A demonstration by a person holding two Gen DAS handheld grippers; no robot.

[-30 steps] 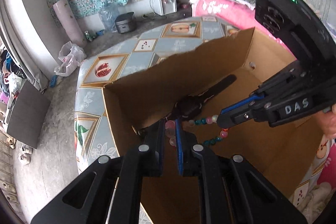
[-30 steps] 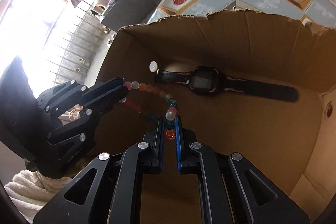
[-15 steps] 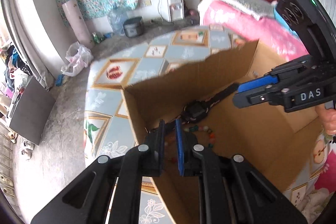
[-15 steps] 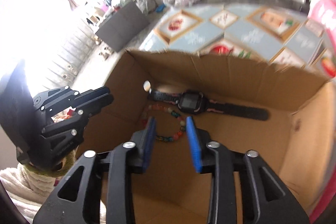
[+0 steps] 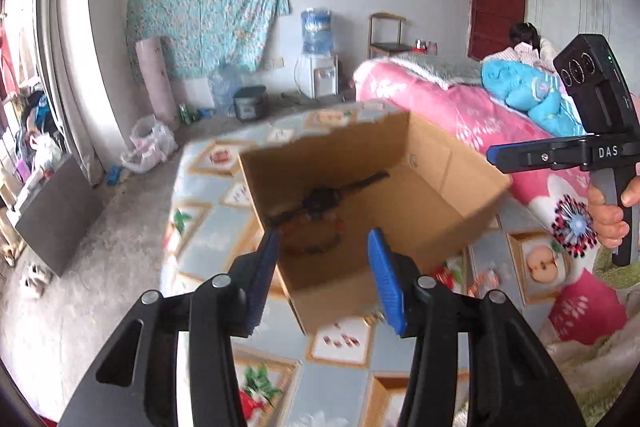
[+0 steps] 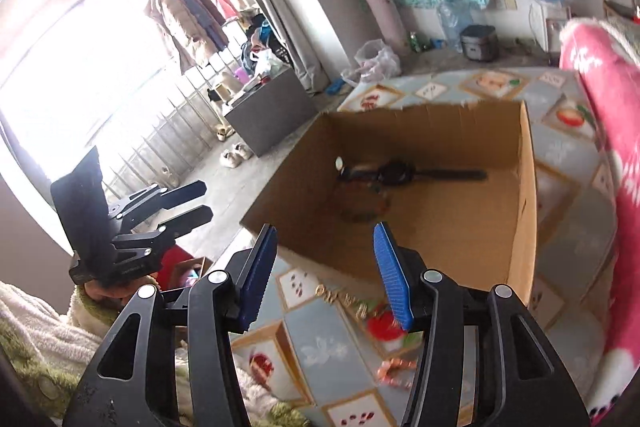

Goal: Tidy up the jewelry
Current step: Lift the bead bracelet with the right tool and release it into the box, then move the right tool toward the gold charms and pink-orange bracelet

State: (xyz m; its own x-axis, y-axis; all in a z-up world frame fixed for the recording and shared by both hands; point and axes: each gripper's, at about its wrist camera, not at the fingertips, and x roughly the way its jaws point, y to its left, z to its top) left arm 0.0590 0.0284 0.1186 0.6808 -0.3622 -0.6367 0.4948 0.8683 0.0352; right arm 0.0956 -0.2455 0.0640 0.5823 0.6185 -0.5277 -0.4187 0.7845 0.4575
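Observation:
An open cardboard box [image 5: 452,183] [image 6: 524,187] stands on the patterned cloth. Inside lie a black watch [image 5: 326,197] [image 6: 400,173] and a beaded bracelet [image 5: 316,241] [image 6: 364,205] just in front of it. My left gripper [image 5: 324,275] is open and empty, raised above the box's near corner. My right gripper [image 6: 326,267] is open and empty, raised above the box's near wall. It also shows at the right in the left wrist view [image 5: 520,157]. The left gripper shows at the left in the right wrist view [image 6: 192,203]. A gold chain [image 6: 344,297] and a pink bracelet [image 6: 394,371] lie on the cloth outside the box.
A pink floral blanket [image 5: 472,123] [image 6: 608,99] lies to the right of the box. The cloth [image 5: 200,227] with fruit pictures covers the surface. A grey cabinet [image 5: 56,211], a plastic bag [image 5: 150,143] and a water dispenser [image 5: 316,67] stand on the floor beyond.
Both grippers let go of the beaded bracelet, which now lies in the box. Both opened wide and pulled up and back out of the box.

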